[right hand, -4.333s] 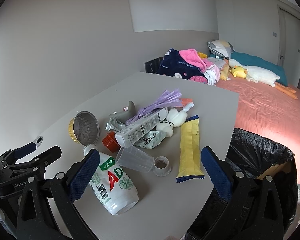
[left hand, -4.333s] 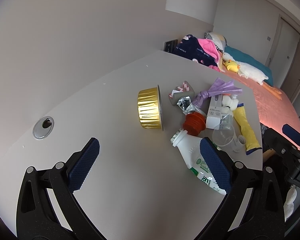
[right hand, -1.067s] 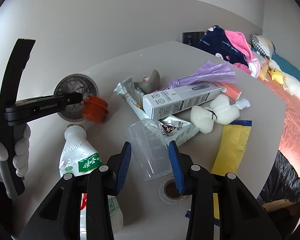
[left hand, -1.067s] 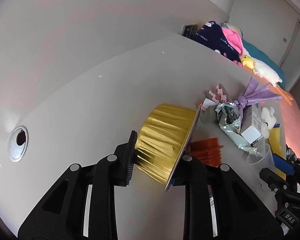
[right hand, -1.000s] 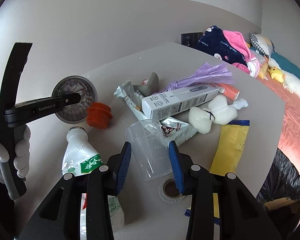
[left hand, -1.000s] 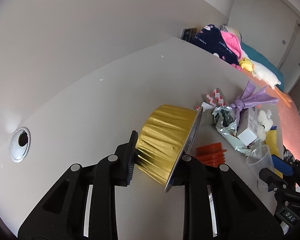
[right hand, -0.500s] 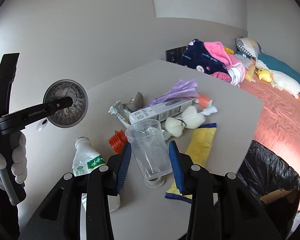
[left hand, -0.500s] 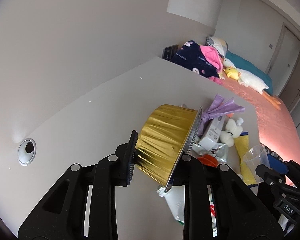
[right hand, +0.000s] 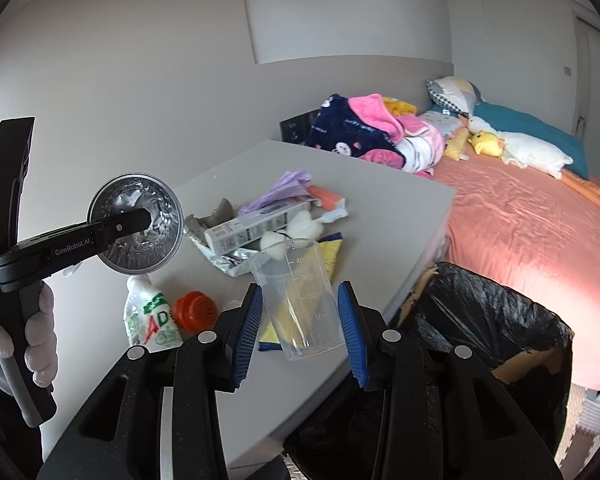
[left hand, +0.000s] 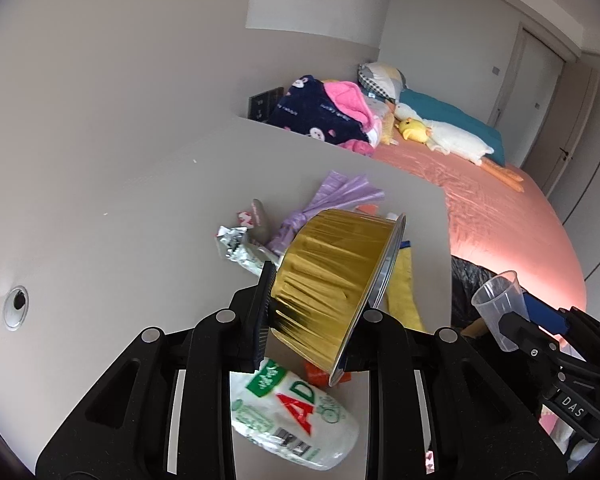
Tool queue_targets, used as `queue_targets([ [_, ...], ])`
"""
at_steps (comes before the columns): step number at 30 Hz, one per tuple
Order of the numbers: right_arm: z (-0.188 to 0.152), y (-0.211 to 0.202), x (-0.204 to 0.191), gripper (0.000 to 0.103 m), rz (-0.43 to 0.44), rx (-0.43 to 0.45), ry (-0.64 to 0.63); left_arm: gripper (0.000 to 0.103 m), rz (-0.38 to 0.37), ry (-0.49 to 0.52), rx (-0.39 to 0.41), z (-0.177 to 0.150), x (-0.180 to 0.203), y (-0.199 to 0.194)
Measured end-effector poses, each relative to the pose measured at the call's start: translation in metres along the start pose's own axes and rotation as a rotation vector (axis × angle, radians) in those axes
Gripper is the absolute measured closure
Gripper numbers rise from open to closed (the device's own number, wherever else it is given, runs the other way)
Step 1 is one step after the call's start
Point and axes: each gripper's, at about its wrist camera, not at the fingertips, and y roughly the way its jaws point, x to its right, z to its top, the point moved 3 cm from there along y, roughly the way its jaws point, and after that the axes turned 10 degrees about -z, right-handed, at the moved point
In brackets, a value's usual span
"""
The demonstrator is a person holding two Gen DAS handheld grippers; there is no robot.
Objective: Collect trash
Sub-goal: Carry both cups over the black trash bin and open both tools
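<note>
Both loads have lifted off the counter (right hand: 384, 216) since the earlier frames and swung right toward the bin (right hand: 496, 336); grips unchanged.

Left gripper (left hand: 312, 304): fingers narrow, pinching the gold foil cup (left hand: 332, 276) by base and rim, tilted, in the air over the near counter clutter. Right gripper (right hand: 298, 326): blue fingers (right hand: 246, 326) clamped on the clear measuring cup (right hand: 296, 300), upright, near the counter's right edge, not yet over the bin.

Progress, my read: early. Two items picked, none dropped; can't see anything in the bin. Still on the counter:
- white AD bottle (right hand: 150, 320), lying on its side, near left
- orange cap (right hand: 194, 310), just beside the bottle
- yellow wrapper (right hand: 328, 252), partly behind the measuring cup
- white carton (right hand: 256, 228) lying on a crumpled foil wrapper (right hand: 232, 260)
- purple bag strip (right hand: 284, 186), far side of the pile
- white cotton puffs (right hand: 304, 222), beside the carton
- grey scrap (right hand: 222, 210) and a pink tube (right hand: 326, 196), farther back

Hard to tell:
- bin interior is dark liner; contents unreadable, near rim cut off by the right gripper body
- the small ring-shaped lid isn't visible; likely behind the gripper
- foil cup blocks most of the pile in the left wrist view
- gloved hand (right hand: 20, 340) cropped at the left edge
</note>
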Motion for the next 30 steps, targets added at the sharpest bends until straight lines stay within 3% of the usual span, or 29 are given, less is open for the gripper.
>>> queue_targets([
  [21, -0.033, -0.056, 0.130, 0.062, -0.188, 0.032, 0.208, 0.079, -0.225, 0.206, -0.116, -0.016, 0.151, 0.054],
  [30, -0.042, -0.068, 0.172, 0.062, -0.262, 0.031, 0.281, 0.078, -0.298, 0.263, -0.189, -0.030, 0.195, 0.077],
])
